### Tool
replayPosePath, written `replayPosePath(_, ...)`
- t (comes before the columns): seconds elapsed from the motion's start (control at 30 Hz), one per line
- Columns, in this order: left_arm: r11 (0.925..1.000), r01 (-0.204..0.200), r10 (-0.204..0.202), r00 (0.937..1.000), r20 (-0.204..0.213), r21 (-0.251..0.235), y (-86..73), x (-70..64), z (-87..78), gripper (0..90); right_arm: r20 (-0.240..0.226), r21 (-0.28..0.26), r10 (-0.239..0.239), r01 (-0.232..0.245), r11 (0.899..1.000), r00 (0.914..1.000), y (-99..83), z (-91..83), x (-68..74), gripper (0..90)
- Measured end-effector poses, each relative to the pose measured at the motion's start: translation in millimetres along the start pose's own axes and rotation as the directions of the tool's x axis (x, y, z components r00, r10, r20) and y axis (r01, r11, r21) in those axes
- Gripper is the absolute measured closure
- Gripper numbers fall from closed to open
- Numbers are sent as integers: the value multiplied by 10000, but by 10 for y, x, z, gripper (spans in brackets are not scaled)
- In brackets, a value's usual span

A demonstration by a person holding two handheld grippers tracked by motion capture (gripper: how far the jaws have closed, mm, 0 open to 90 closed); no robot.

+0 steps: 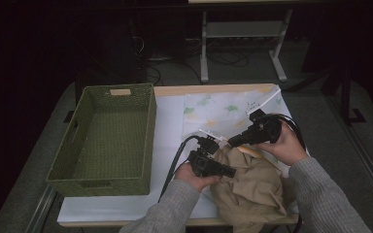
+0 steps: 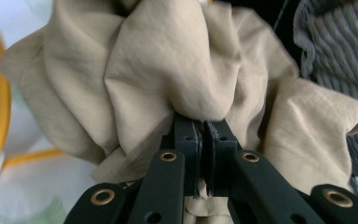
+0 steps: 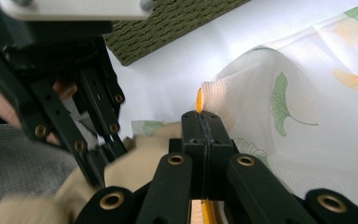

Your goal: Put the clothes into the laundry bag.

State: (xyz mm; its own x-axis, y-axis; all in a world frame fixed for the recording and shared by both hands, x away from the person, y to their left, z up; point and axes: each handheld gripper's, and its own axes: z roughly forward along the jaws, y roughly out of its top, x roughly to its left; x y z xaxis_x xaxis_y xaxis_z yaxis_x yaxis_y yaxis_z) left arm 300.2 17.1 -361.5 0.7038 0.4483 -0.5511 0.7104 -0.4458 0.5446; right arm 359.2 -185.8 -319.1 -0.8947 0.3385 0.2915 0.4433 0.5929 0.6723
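Near the front right of the tabletop [image 1: 170, 121] lies a crumpled tan cloth [image 1: 252, 187], partly over a white leaf-print cloth [image 1: 223, 109]. Left hand-held gripper [image 1: 230, 172] has its jaws clamped on a bunched fold of the tan cloth. Right hand-held gripper [image 1: 231, 141] has its jaws pinched together on the leaf-print cloth's yellow-trimmed edge, just beside the tan cloth. A green basket [image 1: 85, 141] stands at the left.

A crumpled beige cloth [image 1: 249, 187] lies bunched at the near right edge of the counter, its folds deep and loose. Just beyond it, touching, a white sheer cloth [image 1: 218, 114] printed with green and orange ginkgo leaves lies spread mostly flat, one orange-trimmed corner raised.
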Motion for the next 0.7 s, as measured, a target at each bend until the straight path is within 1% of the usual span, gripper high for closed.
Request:
replayPosePath(0.07, 9994, 78, -84, 9998, -184, -332, 30, 18, 32, 854, -64, 2, -100, 100, 10000, 9999, 17, -9, 24, 895)
replayPosePath(0.1, 9981, 198, -224, 9988, -424, -591, 40, 48, 43, 854, -39, -24, -119, 119, 9999, 9999, 19, -13, 33, 895)
replayPosePath(0.13, 9956, 371, -426, 9971, -633, -866, 45, 78, 51, 855, -30, -8, -106, 106, 9999, 9999, 20, -27, 47, 895)
replayPosePath(0.2, 9870, 643, -817, 9900, -1153, -1475, 48, 143, 62, 851, -88, -80, -150, 149, 9999, 9998, 13, -55, 53, 895)
replayPosePath(0.23, 9831, 779, -995, 9870, -1265, -1656, 44, 178, 64, 847, -109, -117, -154, 153, 9998, 9998, 8, -73, 57, 895)
replayPosePath(0.27, 9801, 945, -1167, 9856, -1219, -1749, 37, 206, 66, 839, -93, -132, -180, 179, 9998, 9998, 2, -85, 58, 895)
replayPosePath(0.3, 9799, 986, -1200, 9858, -1175, -1736, 30, 218, 64, 831, -67, -92, -168, 167, 9998, 9998, -7, -94, 60, 895)
replayPosePath(0.33, 9819, 908, -1116, 9864, -1205, -1662, 20, 219, 47, 815, -49, -54, -167, 166, 9998, 9998, -19, -96, 53, 895)
replayPosePath(0.37, 9811, 910, -1127, 9861, -1218, -1709, 9, 210, 22, 771, -29, 3, -105, 105, 9999, 9999, -31, -99, 44, 895)
replayPosePath(0.4, 9824, 824, -1041, 9867, -1249, -1675, 1, 204, -5, 709, -22, 44, -60, 60, 10000, 10000, -44, -98, 33, 895)
replayPosePath(0.43, 9844, 752, -961, 9871, -1284, -1588, -11, 193, -54, 672, -22, 17, -54, 54, 10000, 10000, -55, -95, 22, 895)
replayPosePath(0.47, 9857, 827, -1006, 9878, -1192, -1467, -27, 190, -101, 599, -2, 33, 18, -18, 10000, 10000, -67, -92, 10, 895)
replayPosePath(0.5, 9874, 832, -992, 9882, -1167, -1349, -40, 192, -134, 497, 5, 1, 31, -31, 10000, 10000, -79, -89, 0, 895)
replayPosePath(0.57, 9903, 768, -907, 9886, -1200, -1156, -86, 200, -213, 427, 10, 3, 109, -109, 9999, 9999, -90, -85, -8, 895)
replayPosePath(0.6, 9906, 852, -975, 9886, -1150, -1074, -108, 208, -237, 386, 24, 26, 112, -112, 9999, 9999, -94, -82, -14, 895)
replayPosePath(0.63, 9907, 1029, -1113, 9892, -951, -891, -145, 233, -259, 367, 36, 58, 124, -124, 9999, 9999, -95, -83, -17, 895)
replayPosePath(0.67, 9912, 1117, -1176, 9894, -853, -715, -165, 248, -259, 340, 52, 44, 154, -154, 9999, 9999, -95, -82, -26, 895)
replayPosePath(0.7, 9919, 1189, -1222, 9892, -806, -441, -200, 263, -245, 327, 56, 42, 170, -170, 9998, 9998, -95, -82, -31, 895)
